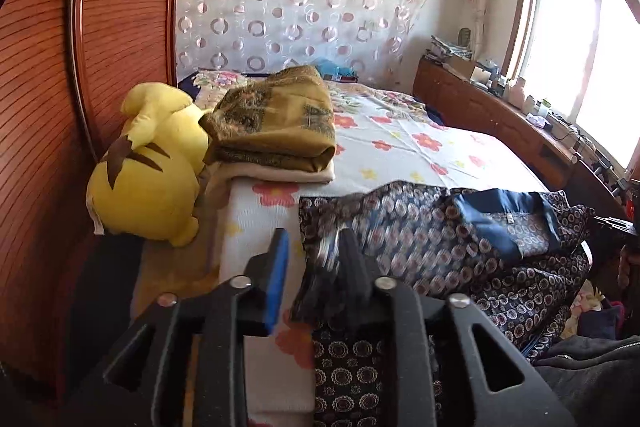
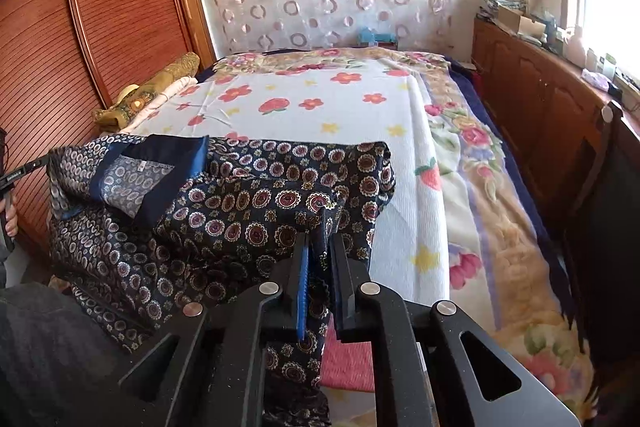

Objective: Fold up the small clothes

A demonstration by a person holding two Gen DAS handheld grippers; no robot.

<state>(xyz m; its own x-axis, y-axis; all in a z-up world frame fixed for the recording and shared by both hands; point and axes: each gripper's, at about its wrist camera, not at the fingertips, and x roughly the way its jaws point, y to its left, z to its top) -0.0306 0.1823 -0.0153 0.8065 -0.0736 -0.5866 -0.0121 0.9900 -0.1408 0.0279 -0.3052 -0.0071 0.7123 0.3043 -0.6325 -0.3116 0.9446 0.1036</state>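
The fold is being laid down: the left gripper (image 1: 312, 251) stands released, the garment (image 1: 420, 227) draped over one finger, while the right gripper (image 2: 320, 251) barely pinches a hem between its jaws; next, both withdraw clear.

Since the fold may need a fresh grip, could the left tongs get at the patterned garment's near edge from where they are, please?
Probably yes: the left tongs stand open right at the patterned garment, whose edge lies against one finger, with nothing in between.
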